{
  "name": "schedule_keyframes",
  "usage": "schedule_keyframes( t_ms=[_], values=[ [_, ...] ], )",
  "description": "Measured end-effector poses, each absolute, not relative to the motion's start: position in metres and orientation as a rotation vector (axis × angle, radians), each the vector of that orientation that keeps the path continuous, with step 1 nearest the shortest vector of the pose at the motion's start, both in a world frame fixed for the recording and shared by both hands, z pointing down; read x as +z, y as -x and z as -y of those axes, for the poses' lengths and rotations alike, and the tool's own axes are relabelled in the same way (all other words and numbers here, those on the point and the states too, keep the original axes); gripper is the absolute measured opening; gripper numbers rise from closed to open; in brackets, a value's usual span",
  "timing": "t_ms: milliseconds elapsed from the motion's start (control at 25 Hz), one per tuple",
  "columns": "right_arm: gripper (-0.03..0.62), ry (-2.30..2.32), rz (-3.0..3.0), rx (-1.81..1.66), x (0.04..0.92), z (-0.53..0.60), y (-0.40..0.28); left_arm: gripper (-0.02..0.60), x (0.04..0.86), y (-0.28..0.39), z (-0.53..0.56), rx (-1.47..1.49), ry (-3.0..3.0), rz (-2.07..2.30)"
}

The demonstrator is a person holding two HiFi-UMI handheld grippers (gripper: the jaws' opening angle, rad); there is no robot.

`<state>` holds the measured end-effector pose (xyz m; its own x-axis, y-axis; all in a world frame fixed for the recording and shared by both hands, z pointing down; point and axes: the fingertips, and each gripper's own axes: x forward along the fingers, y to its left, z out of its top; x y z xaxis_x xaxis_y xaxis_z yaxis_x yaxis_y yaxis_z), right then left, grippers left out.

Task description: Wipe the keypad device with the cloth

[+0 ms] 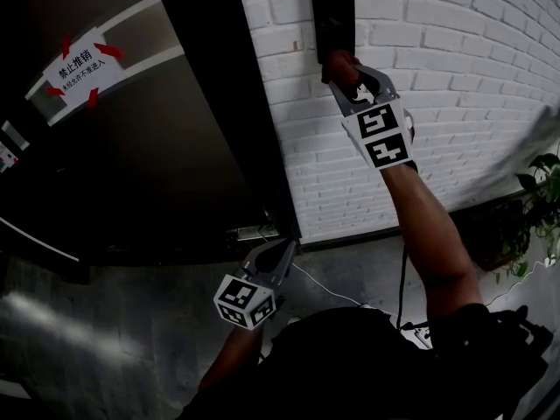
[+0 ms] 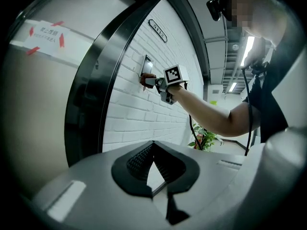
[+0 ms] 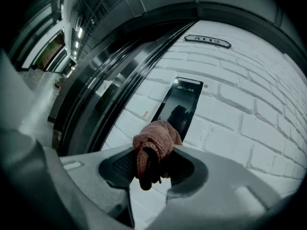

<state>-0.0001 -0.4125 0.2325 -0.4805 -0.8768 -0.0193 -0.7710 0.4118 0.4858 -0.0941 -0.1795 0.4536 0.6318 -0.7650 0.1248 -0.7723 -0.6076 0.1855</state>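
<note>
- Where the white brick wall (image 1: 455, 77) meets the dark door frame, the keypad device (image 1: 332, 20) hangs upright as a tall, glossy black panel, mounted flat on the bricks.
- A reddish-brown knitted cloth (image 1: 339, 62) is bunched into a wad at the device's lower edge. The right gripper view sets it in front of the panel's bottom part, though none of the views settles whether it presses on the glass.
- The right gripper (image 1: 343, 73) pinches that cloth: both jaws are closed on the wad, which bulges out past the tips (its loose end droops between the pads).
- Its marker cube faces the head camera, and the person's bare forearm (image 1: 429, 226) reaches up along the wall behind it.
- A small oval number plate (image 3: 207, 40) sits on the bricks above the device.
- The left gripper (image 1: 273, 254) hangs low, well apart from the device, near the foot of the door frame. Its jaws are pressed together at the tips with nothing between them.
- Left of the wall stands a dark door (image 1: 175, 147) carrying a white paper notice (image 1: 83, 66) fixed with red tape at its corners.
- A thin cable (image 1: 402, 278) runs down beside the forearm, and a green plant (image 1: 542, 191) stands by the wall at the right edge.
</note>
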Motion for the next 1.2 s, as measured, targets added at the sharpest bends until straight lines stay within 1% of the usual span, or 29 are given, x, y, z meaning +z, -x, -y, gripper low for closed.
schedule_keyframes(
  t_ms=[520, 840, 1080, 1200],
  values=[
    [0.141, -1.391, 2.442, -0.543, 0.255, 0.415, 0.000, 0.017, 0.451, 0.090, 0.178, 0.055, -2.644, 1.255],
    [0.140, -1.312, 2.427, -0.420, 0.283, 0.419, 0.002, 0.017, 0.451, 0.093, 0.178, 0.048, -2.639, 1.264],
    [0.140, -1.306, 2.451, -0.453, 0.270, 0.410, 0.005, 0.017, 0.451, 0.093, 0.180, 0.040, -2.641, 1.264],
    [0.140, -1.319, 2.477, -0.500, 0.249, 0.399, 0.003, 0.017, 0.451, 0.093, 0.180, 0.043, -2.641, 1.263]
  ],
)
